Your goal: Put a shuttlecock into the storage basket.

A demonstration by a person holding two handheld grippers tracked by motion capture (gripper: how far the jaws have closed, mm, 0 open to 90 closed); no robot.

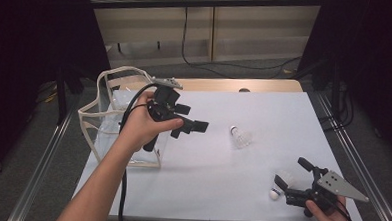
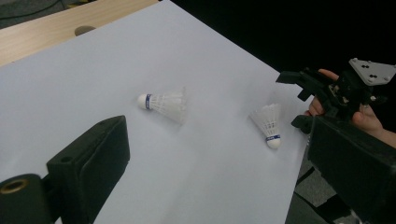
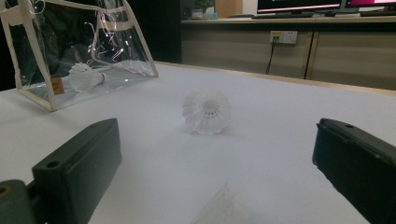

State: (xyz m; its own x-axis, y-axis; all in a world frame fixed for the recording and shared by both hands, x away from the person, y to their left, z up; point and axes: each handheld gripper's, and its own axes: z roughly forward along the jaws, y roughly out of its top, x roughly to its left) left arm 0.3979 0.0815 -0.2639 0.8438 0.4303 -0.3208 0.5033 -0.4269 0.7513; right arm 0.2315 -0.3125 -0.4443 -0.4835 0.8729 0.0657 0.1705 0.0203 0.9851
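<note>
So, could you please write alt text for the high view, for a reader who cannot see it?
Two white shuttlecocks lie on a white table: one mid-table, one between the open jaws of the right gripper. The left gripper, open and holding nothing, hovers beside a clear bag at the table's left edge.

Two hand-held grippers, both matte black. The left gripper (image 1: 189, 121) has two blocky, flat-faced jaws, a grey three-cornered plate above them and a thick black cable trailing behind them. The right gripper (image 1: 295, 174) has the same black jaws; behind them sits a grey three-cornered plate with small dark holes. A brass-coloured ring shows at a jaw's base. Both forearms are bare, without sleeves.
</note>
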